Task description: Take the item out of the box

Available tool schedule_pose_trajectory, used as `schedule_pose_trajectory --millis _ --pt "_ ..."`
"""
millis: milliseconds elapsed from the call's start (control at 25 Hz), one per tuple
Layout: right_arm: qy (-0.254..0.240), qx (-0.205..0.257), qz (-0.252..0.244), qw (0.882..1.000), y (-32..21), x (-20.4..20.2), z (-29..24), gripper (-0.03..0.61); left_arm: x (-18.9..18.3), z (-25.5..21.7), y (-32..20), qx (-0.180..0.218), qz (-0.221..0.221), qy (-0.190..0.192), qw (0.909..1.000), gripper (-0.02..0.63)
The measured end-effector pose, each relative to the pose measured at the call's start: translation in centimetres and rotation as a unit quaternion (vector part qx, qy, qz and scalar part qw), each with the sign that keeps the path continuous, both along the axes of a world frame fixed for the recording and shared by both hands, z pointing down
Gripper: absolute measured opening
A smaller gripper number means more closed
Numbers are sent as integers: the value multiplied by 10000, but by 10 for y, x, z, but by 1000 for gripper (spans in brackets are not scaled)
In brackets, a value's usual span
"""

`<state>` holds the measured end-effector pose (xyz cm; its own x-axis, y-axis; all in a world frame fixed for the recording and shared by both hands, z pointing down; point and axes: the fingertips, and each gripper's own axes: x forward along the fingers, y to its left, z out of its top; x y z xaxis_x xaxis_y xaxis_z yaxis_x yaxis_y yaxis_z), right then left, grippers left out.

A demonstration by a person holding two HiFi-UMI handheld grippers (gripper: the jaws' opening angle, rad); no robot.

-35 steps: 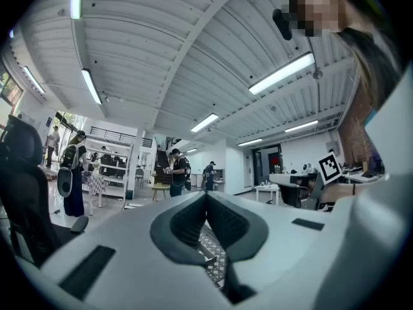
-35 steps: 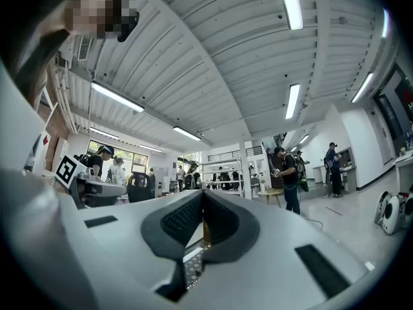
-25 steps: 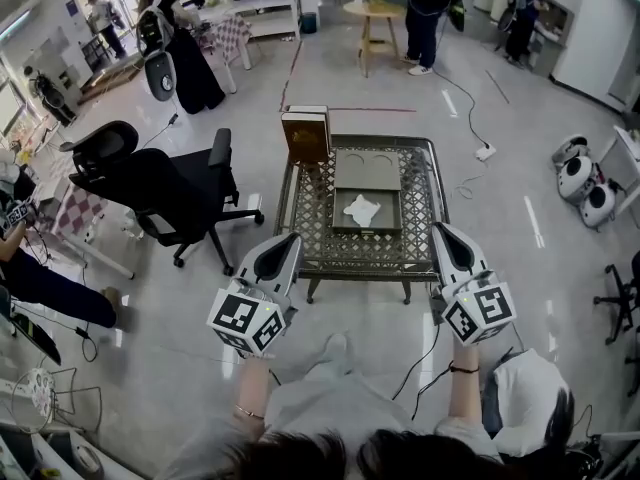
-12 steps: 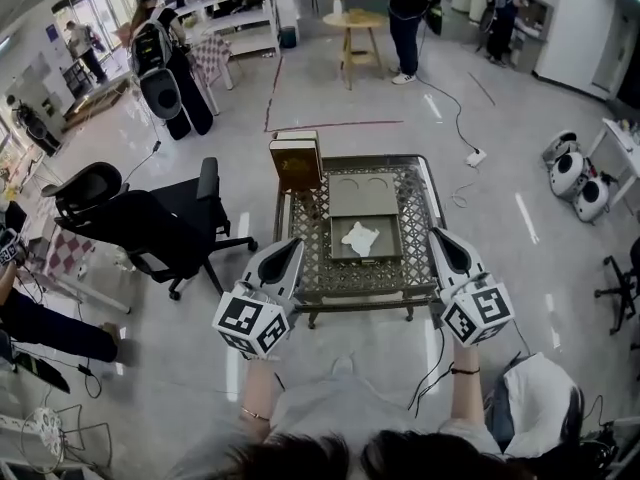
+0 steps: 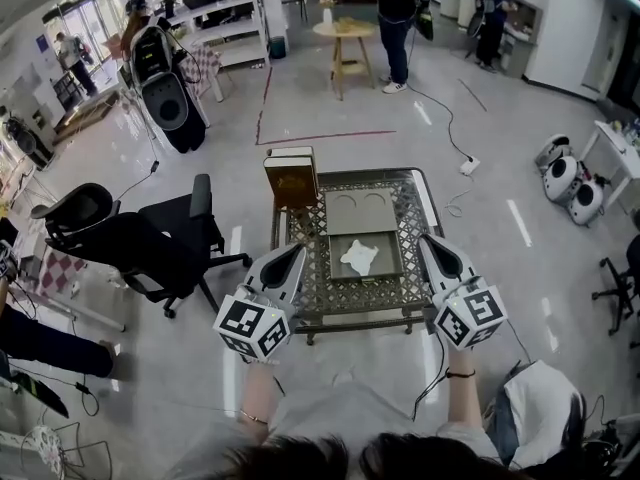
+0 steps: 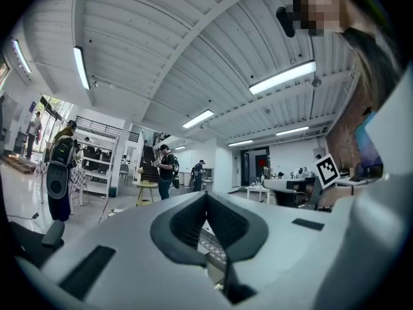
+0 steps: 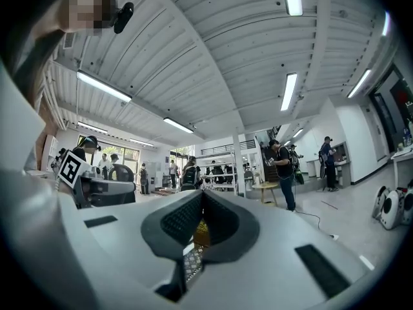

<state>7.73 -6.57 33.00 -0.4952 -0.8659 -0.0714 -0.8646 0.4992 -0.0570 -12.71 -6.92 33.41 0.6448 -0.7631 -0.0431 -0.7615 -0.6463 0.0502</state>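
Left gripper: clenched; its jaws are seen pressed tip to tip, with nothing between them.
Right gripper: clenched likewise; its jaws are closed tip to tip and nothing is grasped.
Item: a white, crumpled thing is seen lying in the box's open tray. It lies ahead of both pairs of jaws and between them, to the right of the left pair and to the left of the right pair, and is touched by neither.
Box: grey and laid open on the table, with its lid folded back beyond the tray, on the side farther from the jaws.
Table: lattice-topped; its near edge is seen just below the jaw tips.
Brown box: stood at the table's far left corner, beyond the left jaws.
Office chair: placed on the floor, well to the left of the left jaws.
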Motion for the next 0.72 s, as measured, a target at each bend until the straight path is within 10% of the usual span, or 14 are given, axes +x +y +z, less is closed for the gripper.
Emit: schedule_pose_trajectory --millis 720 --pt "-64 -190 -345 9992 -65 8 4 21 8 7 -50 -203 -215 24 9996 17"
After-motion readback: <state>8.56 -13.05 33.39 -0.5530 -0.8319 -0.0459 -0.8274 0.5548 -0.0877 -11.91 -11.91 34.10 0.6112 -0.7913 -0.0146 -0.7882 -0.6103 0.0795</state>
